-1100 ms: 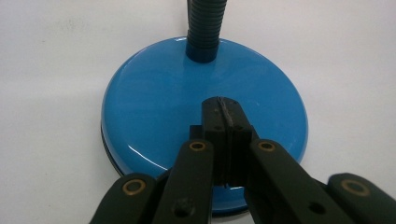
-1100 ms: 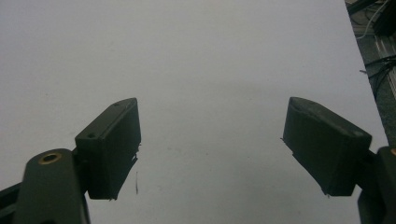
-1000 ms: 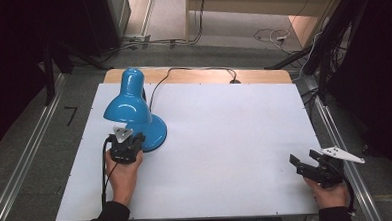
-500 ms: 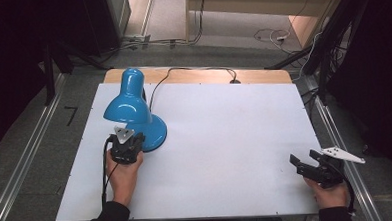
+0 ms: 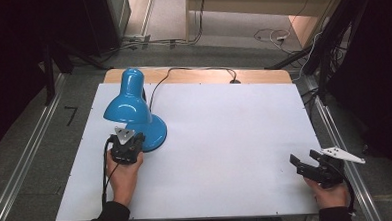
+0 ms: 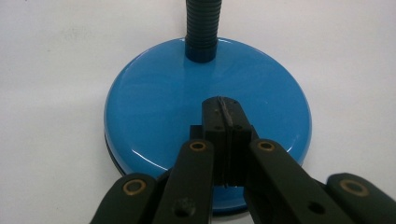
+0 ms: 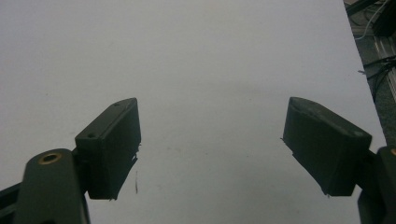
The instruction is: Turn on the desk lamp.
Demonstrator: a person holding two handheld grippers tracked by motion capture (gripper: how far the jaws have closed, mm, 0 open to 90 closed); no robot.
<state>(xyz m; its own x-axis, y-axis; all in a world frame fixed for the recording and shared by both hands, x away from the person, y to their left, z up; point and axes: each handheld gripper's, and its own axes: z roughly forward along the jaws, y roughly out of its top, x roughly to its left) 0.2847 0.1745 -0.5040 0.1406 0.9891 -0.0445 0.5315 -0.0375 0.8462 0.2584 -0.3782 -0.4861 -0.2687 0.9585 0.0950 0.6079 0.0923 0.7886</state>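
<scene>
A blue desk lamp (image 5: 127, 102) stands at the left of the white table top (image 5: 225, 129), its shade drooping over its round base (image 5: 155, 135). My left gripper (image 5: 134, 137) is shut, and its closed tips rest over the near part of the glossy blue base (image 6: 154, 107), just short of the black ribbed neck (image 6: 201, 28). Nothing shows between the left gripper's (image 6: 225, 109) jaws. My right gripper (image 5: 302, 157) lies low at the table's front right corner, held in a hand. In the right gripper view its (image 7: 212, 121) jaws stand wide open over bare white surface.
The lamp's black cable (image 5: 182, 70) runs from the base to the back edge, where a wooden strip (image 5: 262, 75) shows. Metal rails (image 5: 335, 129) flank the table on both sides. The table's right edge lies close to the right hand.
</scene>
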